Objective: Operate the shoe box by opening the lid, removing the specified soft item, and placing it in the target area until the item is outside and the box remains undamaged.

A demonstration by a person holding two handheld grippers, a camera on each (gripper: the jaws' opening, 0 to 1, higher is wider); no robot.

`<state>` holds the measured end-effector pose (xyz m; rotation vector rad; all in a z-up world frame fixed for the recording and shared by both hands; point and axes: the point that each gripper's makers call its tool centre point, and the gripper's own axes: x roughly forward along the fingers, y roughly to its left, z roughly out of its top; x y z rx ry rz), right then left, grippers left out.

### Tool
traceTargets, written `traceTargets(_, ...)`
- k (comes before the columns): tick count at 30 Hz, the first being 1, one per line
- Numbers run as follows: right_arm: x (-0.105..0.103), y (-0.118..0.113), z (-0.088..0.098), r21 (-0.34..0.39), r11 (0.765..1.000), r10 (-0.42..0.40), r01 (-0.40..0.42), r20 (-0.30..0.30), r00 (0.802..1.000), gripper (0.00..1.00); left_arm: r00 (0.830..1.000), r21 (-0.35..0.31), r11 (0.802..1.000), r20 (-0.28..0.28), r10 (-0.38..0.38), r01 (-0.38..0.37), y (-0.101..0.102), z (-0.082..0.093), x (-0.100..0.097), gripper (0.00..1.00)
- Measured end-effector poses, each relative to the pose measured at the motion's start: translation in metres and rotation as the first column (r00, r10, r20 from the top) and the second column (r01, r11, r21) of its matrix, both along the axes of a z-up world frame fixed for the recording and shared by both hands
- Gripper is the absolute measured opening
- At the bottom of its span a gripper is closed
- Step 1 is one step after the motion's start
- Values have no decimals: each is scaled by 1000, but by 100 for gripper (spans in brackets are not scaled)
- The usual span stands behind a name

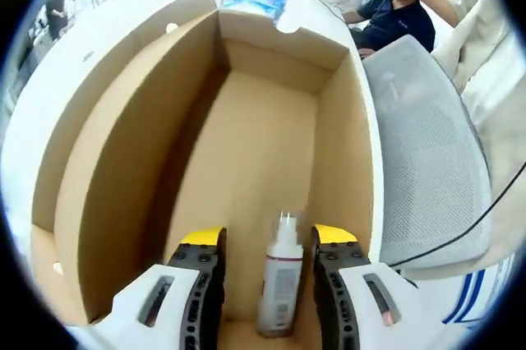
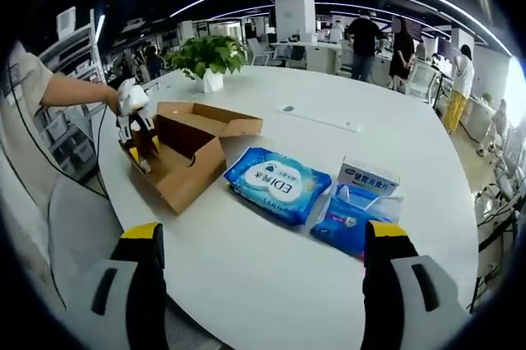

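White and round, the table (image 2: 271, 202) is sitting in a bright open office with a potted plant (image 2: 205, 58) at its far edge. On it the shoe box (image 2: 193, 149) is lying open, lid folded back. Reaching inside, the left gripper (image 1: 269, 243) is straddling a small white bottle (image 1: 281, 280) with jaws apart, not yet touching it. Held wide and gripping nothing, the right gripper (image 2: 263, 239) is hovering over a blue wipes pack (image 2: 275, 183), a tissue box (image 2: 367, 177) and a blue pouch (image 2: 349, 218).

The shoe box (image 1: 271, 145) is matt brown corrugated cardboard. The spray bottle (image 1: 281, 284) inside looks like smooth white plastic. The wet-wipes pack (image 2: 277, 183) is glossy blue film; the table (image 2: 329, 103) is smooth white.
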<state>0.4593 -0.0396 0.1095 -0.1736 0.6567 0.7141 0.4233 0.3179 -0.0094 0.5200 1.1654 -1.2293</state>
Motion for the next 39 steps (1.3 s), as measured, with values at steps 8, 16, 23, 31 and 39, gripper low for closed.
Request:
traceTargets(8, -3, -2, -2, 3, 1000, -5, 5, -6, 1000, 96, 999, 63, 997, 30, -37, 35, 8, -11, 0, 38)
traceTargets(16, -2, -1, -1, 10, 1000, 0, 0, 0, 1000, 96, 999, 83, 997, 38, -7, 4, 24, -8, 1, 38)
traceTargets(23, -2, 8, 1, 19, 999, 25, -25, 7, 1000, 93, 999, 122, 992, 33, -20, 15, 30, -14, -7, 30)
traceTargets(31, -3, 16, 5, 28, 998, 57, -57, 17, 998, 90, 998, 118, 993, 58, -19, 12, 29, -13, -8, 19)
traceTargets(39, -4, 21, 10, 46, 996, 72, -74, 40, 997, 89, 994, 121, 993, 112, 6, -19, 28, -7, -1, 18)
